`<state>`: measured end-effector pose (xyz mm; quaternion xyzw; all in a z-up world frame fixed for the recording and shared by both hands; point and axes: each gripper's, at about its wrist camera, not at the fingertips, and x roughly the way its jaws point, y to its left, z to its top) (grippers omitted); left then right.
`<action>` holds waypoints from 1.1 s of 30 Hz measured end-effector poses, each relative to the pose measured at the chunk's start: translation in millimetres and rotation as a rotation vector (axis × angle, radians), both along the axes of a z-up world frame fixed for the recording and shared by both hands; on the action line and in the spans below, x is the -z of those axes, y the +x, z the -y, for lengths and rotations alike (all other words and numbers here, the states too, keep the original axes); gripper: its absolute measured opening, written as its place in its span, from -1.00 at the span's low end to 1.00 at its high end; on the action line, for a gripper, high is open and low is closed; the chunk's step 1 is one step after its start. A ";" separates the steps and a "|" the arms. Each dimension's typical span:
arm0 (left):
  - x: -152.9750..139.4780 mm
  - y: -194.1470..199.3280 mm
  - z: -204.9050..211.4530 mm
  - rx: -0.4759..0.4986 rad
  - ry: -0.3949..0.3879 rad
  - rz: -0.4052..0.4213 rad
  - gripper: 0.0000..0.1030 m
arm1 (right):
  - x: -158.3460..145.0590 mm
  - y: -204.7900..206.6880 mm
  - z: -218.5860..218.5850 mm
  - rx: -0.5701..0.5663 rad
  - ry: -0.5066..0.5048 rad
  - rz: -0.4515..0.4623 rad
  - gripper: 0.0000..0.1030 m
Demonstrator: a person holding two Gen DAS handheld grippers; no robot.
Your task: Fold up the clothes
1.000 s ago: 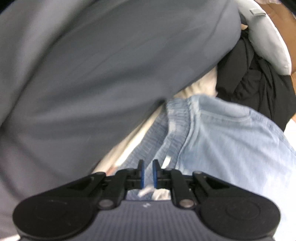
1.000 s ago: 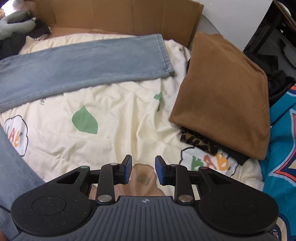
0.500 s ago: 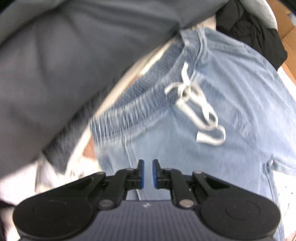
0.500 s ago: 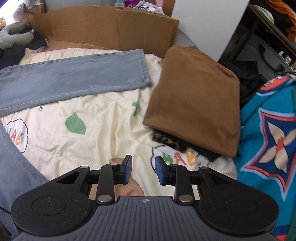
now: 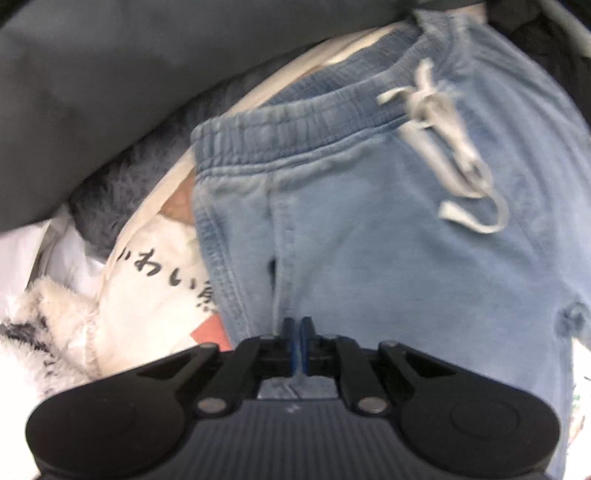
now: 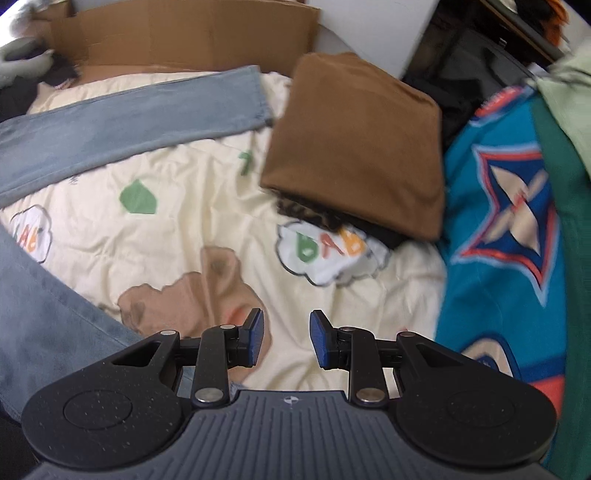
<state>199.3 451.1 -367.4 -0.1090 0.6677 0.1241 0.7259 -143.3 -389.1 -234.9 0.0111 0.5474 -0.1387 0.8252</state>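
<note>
Left wrist view alone shows the left gripper [image 5: 296, 345] pinched shut on a fold of the light blue trousers [image 5: 388, 236] at lower centre, their waistband and white drawstring [image 5: 447, 147] toward the upper right; a second ago the jaws stood slightly apart. Right wrist view shows the right gripper [image 6: 286, 341] part open and empty above a cream printed sheet [image 6: 207, 221]. A folded brown garment [image 6: 362, 147] lies upper right, cardboard [image 6: 184, 33] along the top.

A bare stretch of cream cartoon-print bedsheet [image 6: 207, 229] lies open between the light-blue denim trouser leg [image 6: 122, 125] and the folded brown cloth stack [image 6: 358, 147]. A corrugated cardboard wall [image 6: 192, 37] blocks the far edge.
</note>
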 end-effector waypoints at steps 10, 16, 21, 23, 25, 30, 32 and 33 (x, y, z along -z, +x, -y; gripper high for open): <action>-8.9 6.8 -7.4 -0.013 0.096 0.055 -0.95 | 8.7 -27.2 -9.0 0.030 0.020 -0.068 -0.34; -47.6 -7.8 15.8 0.084 0.026 0.086 -0.84 | 28.7 -28.7 -18.9 0.028 0.059 -0.078 -0.34; -40.8 -30.6 44.3 0.082 -0.074 0.040 -0.81 | 39.1 -29.1 -24.1 0.029 0.091 -0.070 -0.33; -32.0 -40.2 50.5 0.065 -0.095 0.018 -0.81 | 40.7 -30.0 -25.4 0.022 0.098 -0.069 -0.33; -24.0 -49.9 55.4 0.039 -0.106 -0.009 -0.81 | 41.3 -32.2 -24.5 0.024 0.108 -0.065 -0.32; -6.6 -60.8 58.2 -0.001 -0.081 -0.038 -0.81 | 49.3 -43.1 -21.2 0.045 0.130 -0.074 -0.32; -3.3 -61.4 59.1 -0.013 -0.065 -0.046 -0.83 | 54.6 -47.9 -20.0 0.057 0.144 -0.080 -0.32; -2.1 -61.4 59.7 -0.018 -0.056 -0.048 -0.86 | 57.2 -49.8 -19.6 0.061 0.148 -0.085 -0.32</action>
